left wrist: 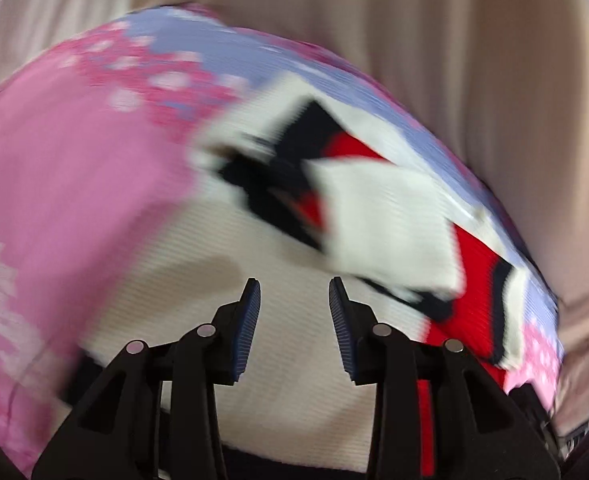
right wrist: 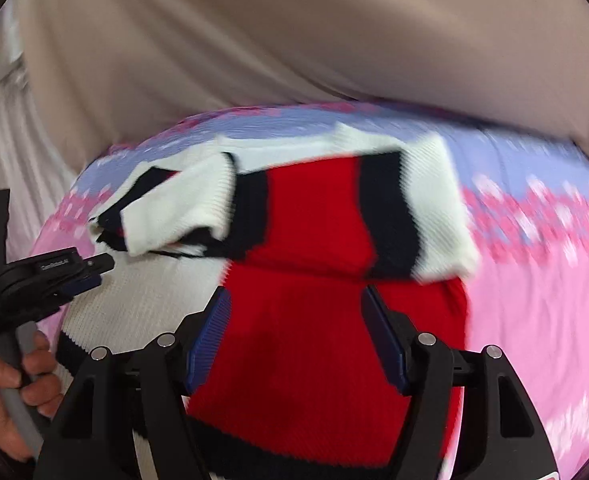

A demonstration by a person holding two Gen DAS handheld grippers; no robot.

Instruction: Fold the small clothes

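Note:
A small knit sweater (right wrist: pixel 318 216) in white, red and navy lies on a pink and lavender floral sheet (right wrist: pixel 534 304). Both sleeves are folded in over the body. In the left wrist view the sweater (left wrist: pixel 382 216) fills the middle, blurred by motion. My left gripper (left wrist: pixel 294 292) is open and empty above the white body part. It also shows in the right wrist view (right wrist: pixel 94 268) at the left, held by a hand. My right gripper (right wrist: pixel 294 296) is open and empty above the red part.
Beige curtains (right wrist: pixel 254 40) hang behind the sheet-covered surface. The sheet's edge (left wrist: pixel 550 312) drops off at the right of the left wrist view. A hand (right wrist: pixel 10 384) grips the left gripper's grey handle.

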